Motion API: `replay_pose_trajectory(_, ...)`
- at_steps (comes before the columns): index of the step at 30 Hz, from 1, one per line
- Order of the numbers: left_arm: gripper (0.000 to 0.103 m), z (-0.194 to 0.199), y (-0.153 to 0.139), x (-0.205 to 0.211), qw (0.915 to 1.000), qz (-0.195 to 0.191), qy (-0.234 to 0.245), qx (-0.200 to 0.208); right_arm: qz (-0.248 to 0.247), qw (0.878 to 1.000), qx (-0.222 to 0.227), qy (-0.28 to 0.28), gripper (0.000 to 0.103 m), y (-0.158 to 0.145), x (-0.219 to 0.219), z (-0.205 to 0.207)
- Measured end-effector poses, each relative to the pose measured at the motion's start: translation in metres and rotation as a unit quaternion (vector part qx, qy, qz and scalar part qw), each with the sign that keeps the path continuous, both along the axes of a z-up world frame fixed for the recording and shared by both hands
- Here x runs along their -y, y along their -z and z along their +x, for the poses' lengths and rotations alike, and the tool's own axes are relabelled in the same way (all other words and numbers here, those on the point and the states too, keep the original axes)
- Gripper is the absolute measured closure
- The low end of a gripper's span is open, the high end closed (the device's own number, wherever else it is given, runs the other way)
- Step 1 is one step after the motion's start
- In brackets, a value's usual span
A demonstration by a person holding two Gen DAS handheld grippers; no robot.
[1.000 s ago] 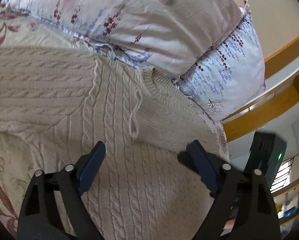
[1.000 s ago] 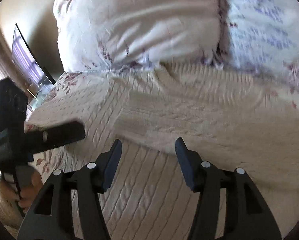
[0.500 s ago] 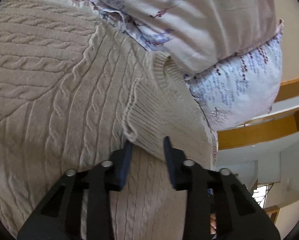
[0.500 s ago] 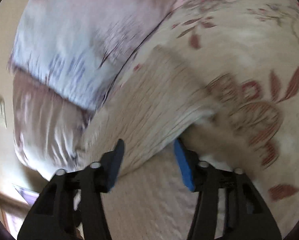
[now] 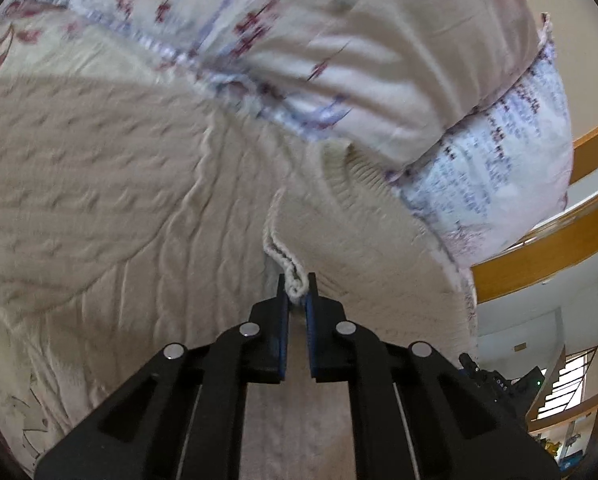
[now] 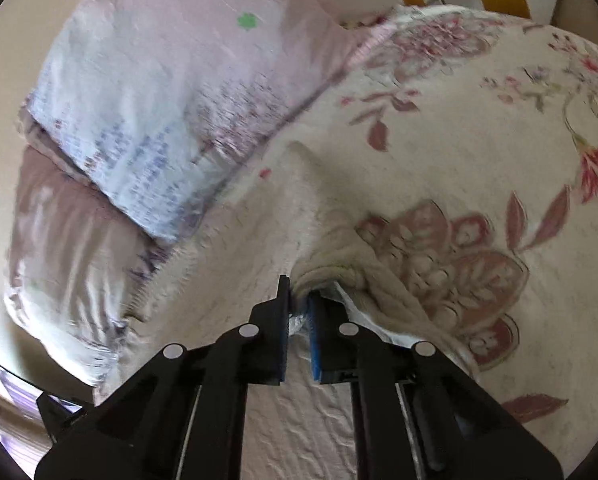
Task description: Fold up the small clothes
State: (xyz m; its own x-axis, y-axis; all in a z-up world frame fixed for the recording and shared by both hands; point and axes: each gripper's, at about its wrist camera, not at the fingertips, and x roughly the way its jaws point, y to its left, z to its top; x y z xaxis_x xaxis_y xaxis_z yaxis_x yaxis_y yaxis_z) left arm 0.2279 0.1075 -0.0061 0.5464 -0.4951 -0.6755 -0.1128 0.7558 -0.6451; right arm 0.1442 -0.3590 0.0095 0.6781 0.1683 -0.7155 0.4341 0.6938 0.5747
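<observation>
A cream cable-knit sweater (image 5: 131,216) lies spread on a floral bedspread, its ribbed collar up against the pillows. My left gripper (image 5: 297,286) is shut on the ribbed edge of a folded-over part of the sweater (image 5: 287,264). In the right wrist view my right gripper (image 6: 299,296) is shut on a bunched edge of the sweater (image 6: 339,252), with a white fabric tag (image 6: 359,316) showing beside the right finger. The sweater stretches down under the fingers (image 6: 283,420).
Two floral pillows (image 5: 339,40) (image 6: 171,92) lie at the head of the bed, touching the sweater's top. The floral bedspread (image 6: 479,152) extends right of the sweater. A wooden railing (image 5: 559,248) and stairs lie beyond the bed's right edge.
Both grippers went from wide open to shut on edges of the sweater. The right gripper swung over to the sweater's side edge by the bedspread; the left closed on the ribbed edge.
</observation>
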Motion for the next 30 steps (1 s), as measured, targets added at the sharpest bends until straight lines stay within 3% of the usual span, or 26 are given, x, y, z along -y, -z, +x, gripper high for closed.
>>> replay_pose_trajectory(4, 0.091, -0.002, 0.006, -0.003, 1.0, 0.0, 0.002, -0.006, -0.018, 1.0, -0.02, 0.009, 0.093, 0.002, -0.003, 0.002)
replay_pose_trajectory(7, 0.072, -0.014, -0.002, -0.014, 0.9999, -0.015, 0.002, 0.002, -0.036, 0.999, -0.03, 0.017, 0.077, -0.006, -0.006, -0.005)
replay_pose_trajectory(9, 0.056, -0.029, -0.01, -0.029, 0.9996, -0.022, 0.001, 0.02, -0.042, 0.998, -0.034, 0.02, 0.06, -0.009, -0.007, -0.014)
replay_pose_trajectory(11, 0.049, -0.05, -0.017, -0.053, 0.999, -0.028, -0.008, 0.034, -0.065, 0.997, -0.033, 0.025, 0.046, -0.015, -0.013, -0.026)
replay_pose_trajectory(14, 0.048, -0.087, -0.021, -0.1, 0.9972, -0.028, -0.049, 0.049, -0.11, 0.993, -0.024, 0.027, 0.027, -0.022, -0.022, -0.04)
replay_pose_trajectory(17, 0.048, -0.121, -0.018, -0.152, 0.9912, -0.014, -0.124, 0.045, -0.102, 0.995, 0.004, 0.003, 0.025, -0.023, -0.031, -0.045)
replay_pose_trajectory(20, 0.048, -0.143, -0.007, -0.198, 0.9816, -0.025, -0.187, 0.026, -0.079, 0.995, 0.032, -0.042, 0.025, -0.02, -0.042, -0.045)
replay_pose_trajectory(30, 0.062, -0.147, 0.003, -0.273, 0.9467, -0.068, -0.315, 0.01, -0.089, 0.986, 0.058, -0.131, 0.025, -0.02, -0.078, -0.039)
